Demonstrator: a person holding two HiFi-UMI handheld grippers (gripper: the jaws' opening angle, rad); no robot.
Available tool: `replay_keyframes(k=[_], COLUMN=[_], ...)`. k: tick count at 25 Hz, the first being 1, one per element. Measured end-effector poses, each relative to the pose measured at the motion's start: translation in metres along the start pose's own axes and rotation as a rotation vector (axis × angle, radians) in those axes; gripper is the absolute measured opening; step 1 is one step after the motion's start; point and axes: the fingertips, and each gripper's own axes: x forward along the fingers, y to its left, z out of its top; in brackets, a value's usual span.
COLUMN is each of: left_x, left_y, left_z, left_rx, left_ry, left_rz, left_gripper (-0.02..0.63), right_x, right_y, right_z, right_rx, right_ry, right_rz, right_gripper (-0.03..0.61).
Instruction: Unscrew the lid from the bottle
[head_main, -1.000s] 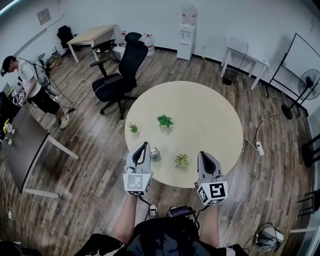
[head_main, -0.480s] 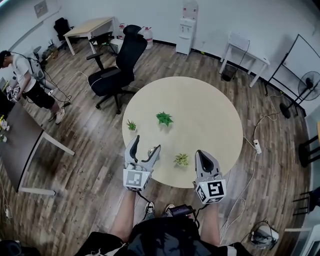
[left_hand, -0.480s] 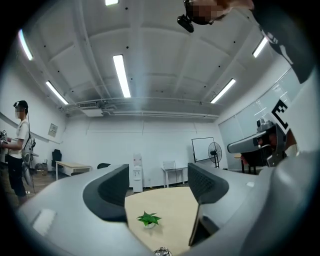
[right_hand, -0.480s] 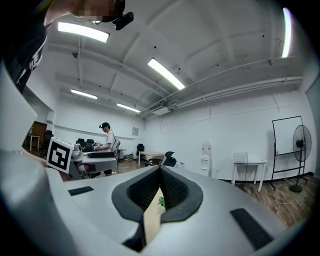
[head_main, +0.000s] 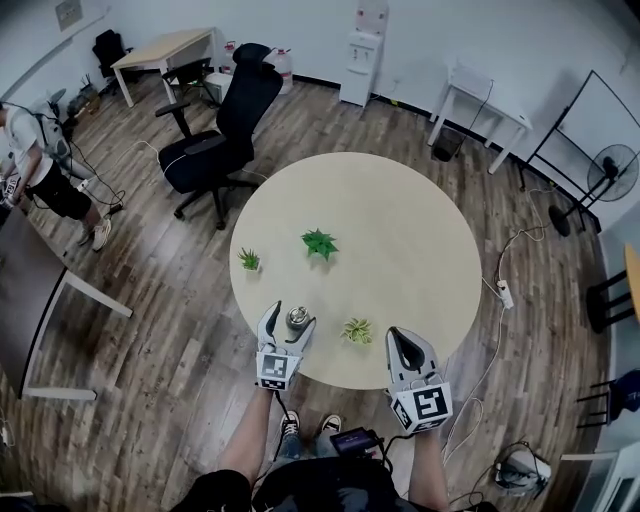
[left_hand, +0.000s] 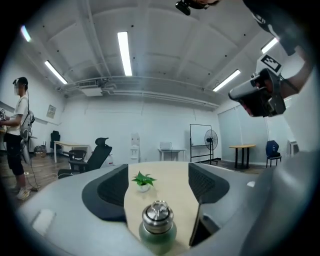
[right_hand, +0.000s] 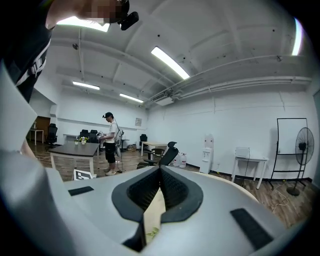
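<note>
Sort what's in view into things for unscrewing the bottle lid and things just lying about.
For the job: bottle, lid, left claw (jaws opening, bottle between them, untouched), right claw (shut, empty).

Lying about: middle plant, left plant, near plant, office chair, water dispenser, fan.

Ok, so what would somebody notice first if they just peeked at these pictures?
Probably the big round table in the middle of the room, with three little green plants on it. Next comes the small green bottle with its shiny lid, standing close to the table's near edge. It sits between the jaws of the left gripper, which are opening and not pressing on it.
</note>
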Motion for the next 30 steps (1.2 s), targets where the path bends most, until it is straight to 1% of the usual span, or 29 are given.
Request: replay_keyframes(k=[2,7,11,15,18,24,27,28,30], left_x=[0.007,0.023,0.028,0.035,0.038,0.041,0.04,0.039,0.037], left_y=[0.0,0.0,0.0,0.0,0.003,0.0,0.002,0.002,-0.005], left_z=[-0.028,-0.09,-0.128,-0.159,-0.166,-0.17,-0.172,-0.168,-0.145], left_rx=[-0.016,-0.052,-0.087,-0.128,-0.124,-0.105,-0.122,-0.117,-0.085], left_ry=[0.04,0.162,0.255,0.314,0.331,0.355,0.363,0.361,0.353], left_rz=[-0.002,0.0,0.012,0.027,0.044,0.042,0.024,0.013,-0.037], left_gripper=[0.374,0.376,0.381,0.399,0.399,0.385,0.382,0.382,0.382], right_x=[-0.001,0.0,-0.002,-0.006,-0.011,-0.017,-0.019,-0.02,-0.019], right_y=[0.004,0.013,0.014,0.011,0.01,0.007,0.011,0.012,0.014], right_z=[-0.002,-0.01,-0.016,-0.021,-0.029,-0.035,-0.035,-0.034,-0.03], right_rx=[-0.013,-0.007,-0.009,-0.014,-0.005,-0.001,0.006,0.007,0.01], right_ry=[0.008,0.022,0.043,0.062,0.083,0.097,0.092,0.088,0.076], right_rz=[0.011,0.029,0.038,0.038,0.035,0.04,0.049,0.053,0.06], right_gripper=[0.005,0.005,0.005,0.005,0.005,0.005,0.005,0.005,0.005])
